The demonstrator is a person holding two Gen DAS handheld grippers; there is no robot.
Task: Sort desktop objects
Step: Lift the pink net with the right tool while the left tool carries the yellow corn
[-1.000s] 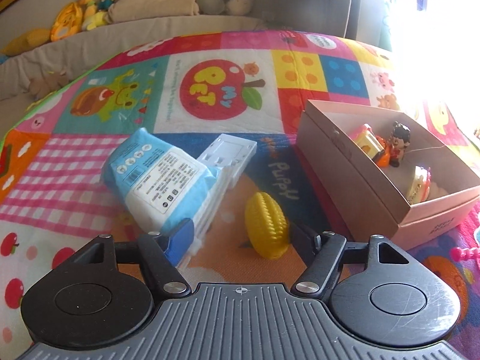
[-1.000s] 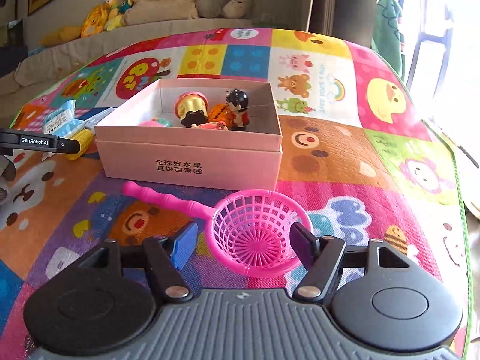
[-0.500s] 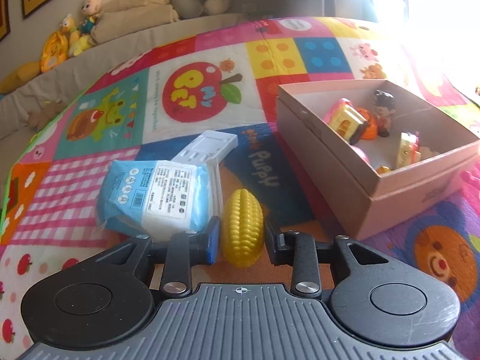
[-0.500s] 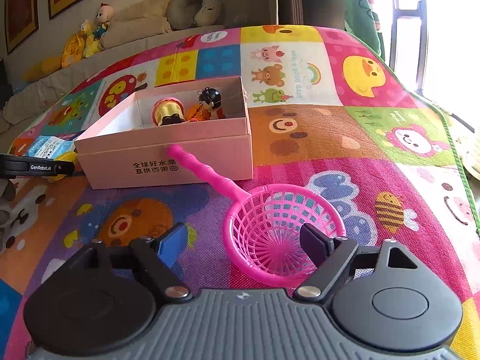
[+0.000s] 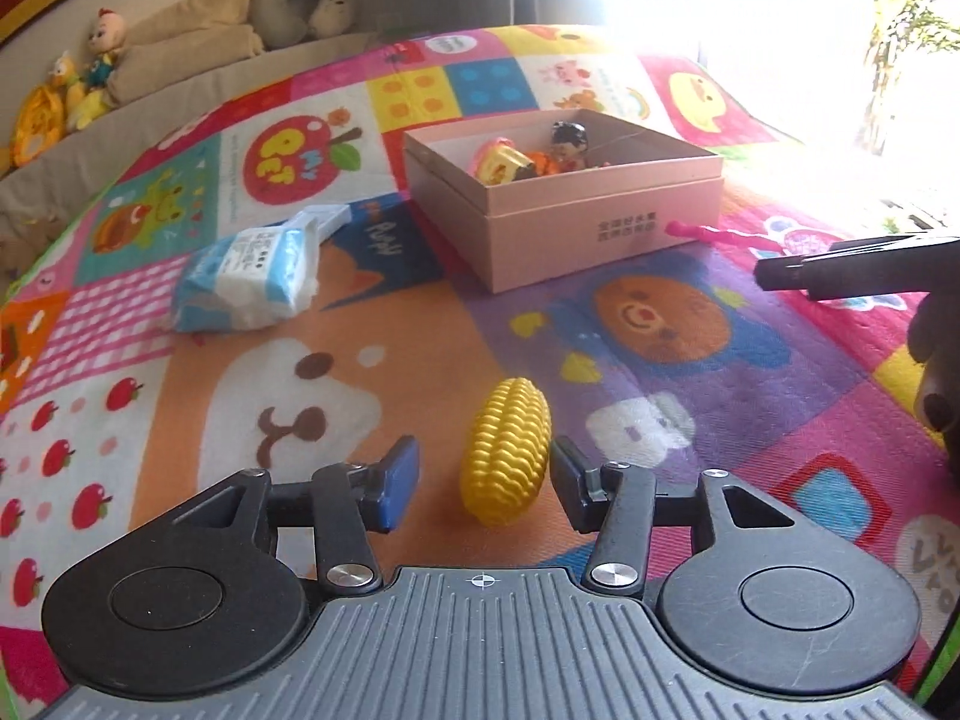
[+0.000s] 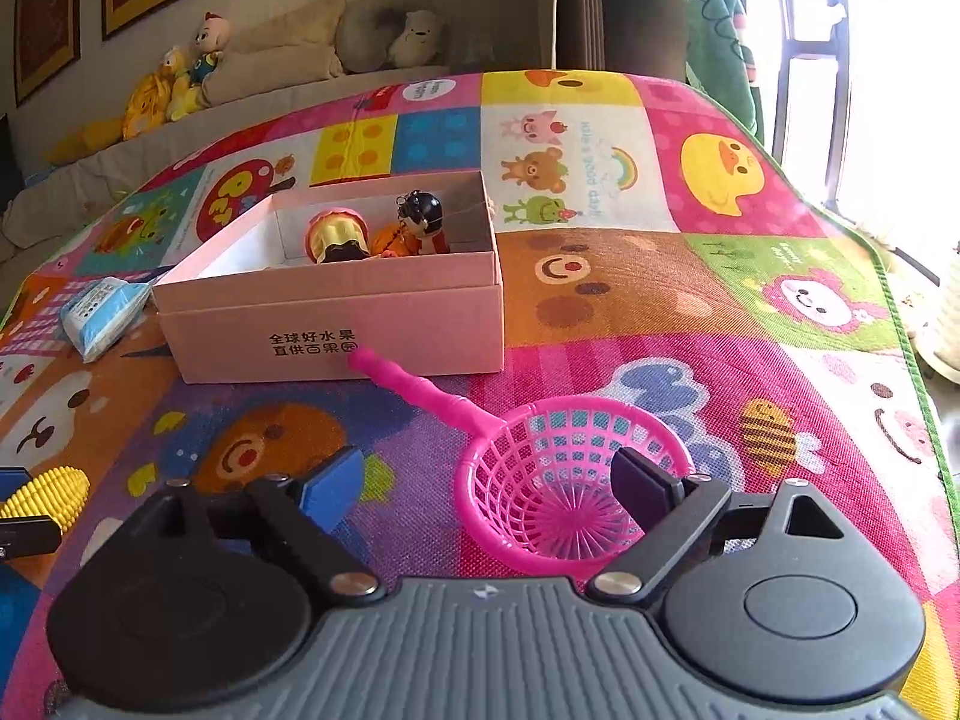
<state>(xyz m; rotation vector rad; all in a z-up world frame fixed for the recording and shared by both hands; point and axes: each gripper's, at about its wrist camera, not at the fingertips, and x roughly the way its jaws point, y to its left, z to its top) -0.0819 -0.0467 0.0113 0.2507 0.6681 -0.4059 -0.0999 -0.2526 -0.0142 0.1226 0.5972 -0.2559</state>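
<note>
a bright cartoon play mat (image 6: 600, 276) covered the whole surface, and on it stood the open pink box (image 6: 336, 324), already holding a doll figure (image 6: 423, 222) and a round yellow toy (image 6: 333, 234). a blue-and-white tissue pack (image 5: 252, 276) lay on the mat to the left of the box, apart from it. the pink toy strainer (image 6: 558, 492) rested on the mat with its handle tip touching the box's front wall; the right gripper (image 6: 486, 480) was spread wide, its right finger (image 6: 645, 489) over the basket and its blue left finger well clear. the yellow toy corn (image 5: 507, 459) lay between the parted fingers of the left gripper (image 5: 486, 480), close to the right one, ungripped.
</note>
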